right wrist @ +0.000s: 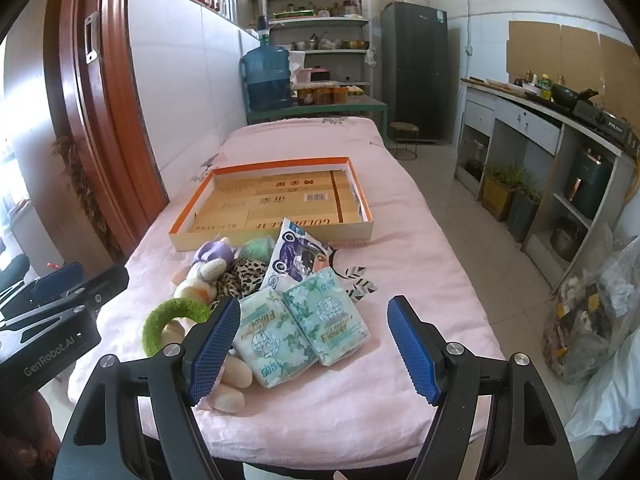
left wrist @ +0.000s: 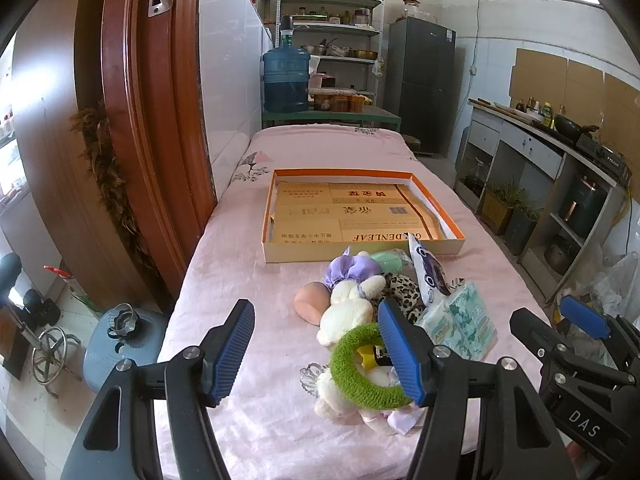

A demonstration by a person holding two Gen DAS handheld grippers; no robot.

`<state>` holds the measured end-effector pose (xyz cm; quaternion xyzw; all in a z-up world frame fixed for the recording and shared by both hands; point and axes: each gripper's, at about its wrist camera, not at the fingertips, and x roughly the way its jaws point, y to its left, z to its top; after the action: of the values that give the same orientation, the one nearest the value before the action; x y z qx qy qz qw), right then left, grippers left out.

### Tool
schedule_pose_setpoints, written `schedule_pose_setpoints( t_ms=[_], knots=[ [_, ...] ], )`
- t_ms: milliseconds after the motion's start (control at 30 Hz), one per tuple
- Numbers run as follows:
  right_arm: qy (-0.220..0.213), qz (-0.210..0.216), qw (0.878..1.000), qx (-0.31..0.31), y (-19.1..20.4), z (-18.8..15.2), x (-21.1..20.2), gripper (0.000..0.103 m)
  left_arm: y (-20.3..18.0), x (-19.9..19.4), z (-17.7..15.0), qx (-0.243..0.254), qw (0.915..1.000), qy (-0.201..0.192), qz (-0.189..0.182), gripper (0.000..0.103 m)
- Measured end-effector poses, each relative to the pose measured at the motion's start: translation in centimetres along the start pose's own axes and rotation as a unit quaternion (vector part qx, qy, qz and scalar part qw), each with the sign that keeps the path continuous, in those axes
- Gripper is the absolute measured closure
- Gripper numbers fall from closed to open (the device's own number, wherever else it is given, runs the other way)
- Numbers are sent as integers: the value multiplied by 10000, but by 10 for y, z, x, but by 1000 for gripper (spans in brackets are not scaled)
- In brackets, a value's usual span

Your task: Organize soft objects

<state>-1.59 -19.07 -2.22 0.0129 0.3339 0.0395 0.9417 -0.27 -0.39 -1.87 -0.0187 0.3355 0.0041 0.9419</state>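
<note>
A pile of soft things lies on the pink-covered table (left wrist: 240, 280): a green fuzzy ring (left wrist: 352, 364) (right wrist: 168, 316), a white plush toy (left wrist: 344, 312), a purple plush (left wrist: 348, 270), a leopard-print cloth (left wrist: 404, 290) (right wrist: 240, 276), two tissue packs (right wrist: 304, 324) (left wrist: 460, 324) and a white-blue pouch (right wrist: 296, 256). An orange-rimmed shallow box (left wrist: 360, 212) (right wrist: 272, 200) sits behind them. My left gripper (left wrist: 320, 352) is open, empty, above the ring's left side. My right gripper (right wrist: 316, 348) is open, empty, over the tissue packs.
A wooden door frame (left wrist: 152, 160) runs along the left. A blue water jug (left wrist: 286, 80), shelves (left wrist: 332, 40) and a dark fridge (left wrist: 420, 80) stand behind the table. A counter (right wrist: 540, 128) with cookware lines the right; a plastic bag (right wrist: 592, 312) lies on the floor.
</note>
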Motion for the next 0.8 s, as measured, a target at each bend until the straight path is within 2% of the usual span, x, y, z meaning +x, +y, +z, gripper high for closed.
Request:
schedule_pose_setpoints(
  t_ms=[567,800],
  knots=[
    [25,-17,10000,-8,-1,-1,1,26,2,0,0,-21,10000,8,-6,38],
    [147,-79,9999,32,-8,-10,7,26,9,7,-8,-152,9997,166,-106,38]
  ],
)
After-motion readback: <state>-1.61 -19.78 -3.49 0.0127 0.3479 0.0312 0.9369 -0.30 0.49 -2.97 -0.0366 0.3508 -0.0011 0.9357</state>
